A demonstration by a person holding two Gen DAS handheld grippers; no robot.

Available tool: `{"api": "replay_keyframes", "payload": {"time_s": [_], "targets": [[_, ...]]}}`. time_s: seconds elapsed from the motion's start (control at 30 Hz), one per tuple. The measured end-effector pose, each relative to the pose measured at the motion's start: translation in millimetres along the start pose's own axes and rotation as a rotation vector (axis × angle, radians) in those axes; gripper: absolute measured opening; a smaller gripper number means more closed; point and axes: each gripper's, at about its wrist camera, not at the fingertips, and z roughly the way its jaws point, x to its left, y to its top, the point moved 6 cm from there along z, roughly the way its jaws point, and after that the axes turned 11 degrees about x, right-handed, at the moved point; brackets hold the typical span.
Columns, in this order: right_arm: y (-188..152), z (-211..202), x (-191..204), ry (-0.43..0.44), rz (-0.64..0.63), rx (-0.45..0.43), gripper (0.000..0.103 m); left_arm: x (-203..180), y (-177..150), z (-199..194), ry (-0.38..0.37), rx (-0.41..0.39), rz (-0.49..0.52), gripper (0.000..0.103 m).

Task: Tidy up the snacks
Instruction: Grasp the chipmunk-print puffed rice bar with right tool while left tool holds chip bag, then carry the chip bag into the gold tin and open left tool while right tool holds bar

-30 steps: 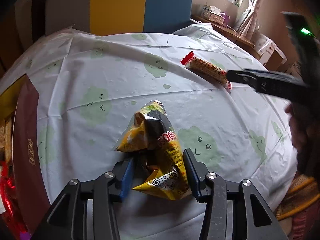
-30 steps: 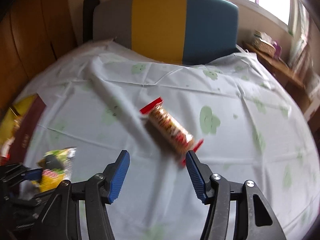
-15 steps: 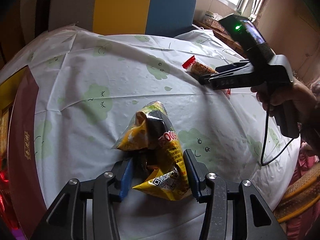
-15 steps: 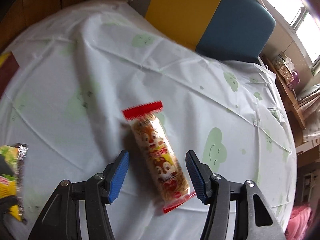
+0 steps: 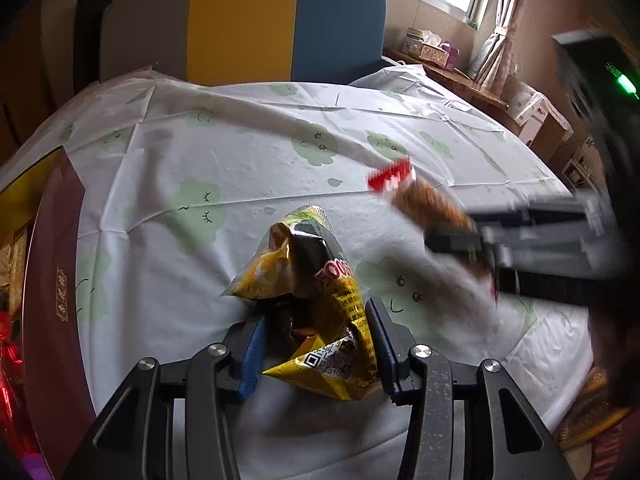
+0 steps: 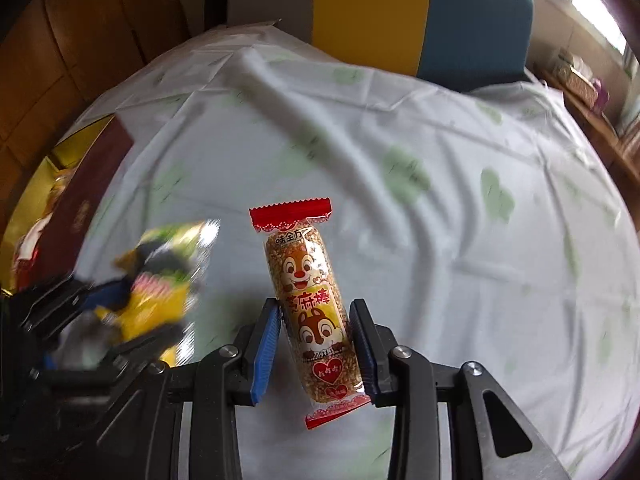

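- L gripper: pinching yellow chip bag by lower end, prob. for carrying to maroon box.
- R gripper: clamped on sesame stick pack mid-body, lengthwise, so it stays level.

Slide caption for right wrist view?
Right hand-held gripper clamps a red-ended sesame snack bar above the white tablecloth.
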Motion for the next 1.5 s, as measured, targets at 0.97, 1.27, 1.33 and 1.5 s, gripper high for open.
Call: {"api": "replay_keyframes", "payload": {"time_s": [0.97,1.27,1.33,1.5], "targets": [[-49.5,5.1,10.7,0.009,0.110,-0.183,0.034,7.1,-33.7,-42.9,0.109,0.000,-0.027,0.043],[-55.6,3.5,11.6,-0.007,0.095,-0.250,0.034,8.5,-34.2,-82.0,0.119,-0.058,-0.030,0.043],[-56.9,3.0,11.6,-0.007,0.097,-0.255,0.034,10.3,-35.0,-89.2,0.125,-0.067,-0.033,0.043],[-57.3,2.1,12.0,-0.007,0.097,-0.263,0.034,18.1,-36.8,-103.9,0.124,-0.085,-0.059,0.043]]}}
